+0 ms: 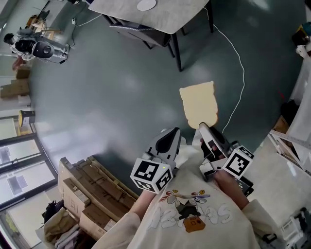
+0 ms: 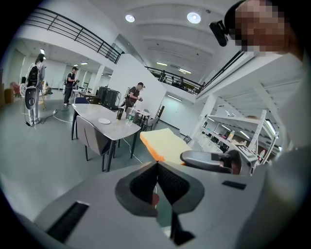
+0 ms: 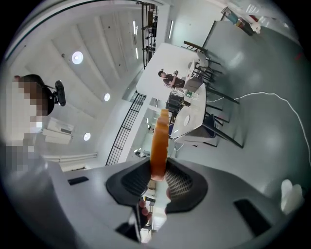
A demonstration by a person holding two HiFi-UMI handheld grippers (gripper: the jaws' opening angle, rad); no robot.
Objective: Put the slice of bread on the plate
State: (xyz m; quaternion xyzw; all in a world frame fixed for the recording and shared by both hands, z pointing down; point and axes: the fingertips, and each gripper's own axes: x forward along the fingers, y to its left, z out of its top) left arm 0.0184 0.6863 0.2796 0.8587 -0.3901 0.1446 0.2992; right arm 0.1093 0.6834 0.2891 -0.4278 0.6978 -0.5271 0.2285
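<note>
We hold the slice of bread point(image 1: 198, 104) by its near edge in the right hand-held gripper point(image 1: 203, 126), whose jaws are narrow and press on the crust. The slice juts out ahead over the floor point(image 1: 97, 97), well apart from the desk point(image 1: 121, 10). The plate point(image 1: 146, 5) lies on the desk, toward the edge where a chair point(image 1: 131, 26) is tucked in. The left hand-held gripper point(image 1: 175, 132) hangs just beside the right one, jaws together and empty.

As we judge it, this step is the carry. Soft bread tears easily, so we should squeeze no harder and hold the slice level as we walk. We should also step clear of the white cable point(image 1: 241, 73). At the desk, we lay the slice flat on the plate before parting the jaws.
</note>
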